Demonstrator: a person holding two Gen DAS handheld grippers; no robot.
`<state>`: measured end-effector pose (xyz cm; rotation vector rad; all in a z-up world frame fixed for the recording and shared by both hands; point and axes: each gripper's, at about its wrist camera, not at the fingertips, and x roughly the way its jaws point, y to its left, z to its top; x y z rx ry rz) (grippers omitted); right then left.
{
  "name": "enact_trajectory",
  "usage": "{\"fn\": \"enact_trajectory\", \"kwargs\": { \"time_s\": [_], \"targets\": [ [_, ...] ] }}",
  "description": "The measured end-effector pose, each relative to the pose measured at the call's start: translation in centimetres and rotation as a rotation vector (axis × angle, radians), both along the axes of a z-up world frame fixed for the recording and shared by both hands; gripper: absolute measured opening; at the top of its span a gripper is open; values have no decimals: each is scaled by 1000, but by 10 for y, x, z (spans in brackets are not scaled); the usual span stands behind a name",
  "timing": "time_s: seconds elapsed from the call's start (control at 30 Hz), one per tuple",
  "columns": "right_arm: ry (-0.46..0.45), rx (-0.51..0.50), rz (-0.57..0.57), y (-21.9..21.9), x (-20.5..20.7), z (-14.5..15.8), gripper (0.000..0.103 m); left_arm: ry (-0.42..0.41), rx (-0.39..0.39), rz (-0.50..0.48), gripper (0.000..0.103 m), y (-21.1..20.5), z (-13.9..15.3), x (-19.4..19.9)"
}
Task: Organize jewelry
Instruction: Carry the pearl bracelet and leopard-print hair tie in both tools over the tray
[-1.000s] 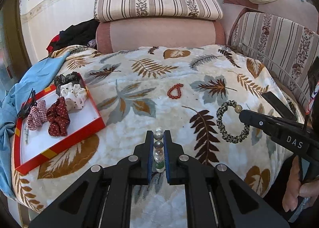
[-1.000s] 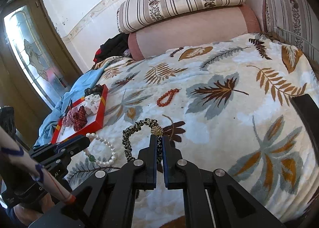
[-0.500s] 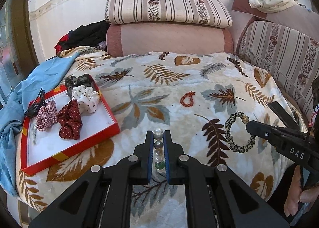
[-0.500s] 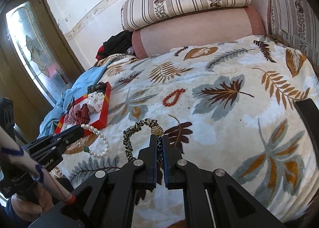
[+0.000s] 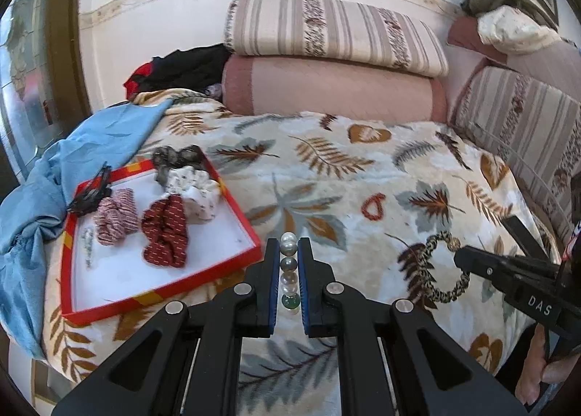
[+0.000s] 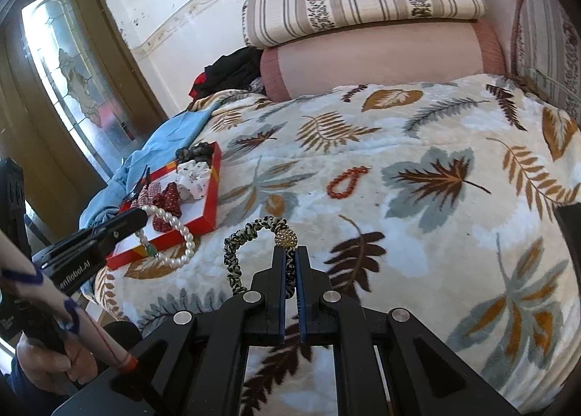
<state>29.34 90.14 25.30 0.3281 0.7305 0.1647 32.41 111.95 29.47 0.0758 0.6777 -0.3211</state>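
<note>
Above the leaf-print blanket (image 5: pixel 326 169), the left gripper (image 5: pixel 289 256) clamps a pearl bracelet (image 6: pixel 174 230); the right gripper (image 6: pixel 289 263) pinches what looks like a leopard-print hair tie (image 6: pixel 239 245), near the red tray (image 5: pixel 159 292).

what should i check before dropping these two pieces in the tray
1. Left gripper shut on pearl bracelet: ok.
2. Right gripper shut on leopard hair tie: ok.
3. Both pieces off the blanket: cannot tell.
4. Bare space in red tray in front of the scrunchies: ok.
5. Red bead bracelet left on the blanket: not ok.
</note>
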Motion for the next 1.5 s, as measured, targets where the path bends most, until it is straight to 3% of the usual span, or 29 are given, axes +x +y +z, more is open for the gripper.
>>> {"fn": "enact_trajectory", "kwargs": {
  "time_s": [0.5, 0.87, 1.5],
  "targets": [
    [-28, -5, 163, 76, 49, 30, 5, -47, -78, 241, 9, 111, 28, 36],
    [31, -19, 246, 140, 107, 17, 5, 23, -95, 350, 9, 168, -6, 64],
    [133, -120, 236, 176, 171, -31, 5, 110, -100, 377, 9, 190, -54, 99]
  ]
}}
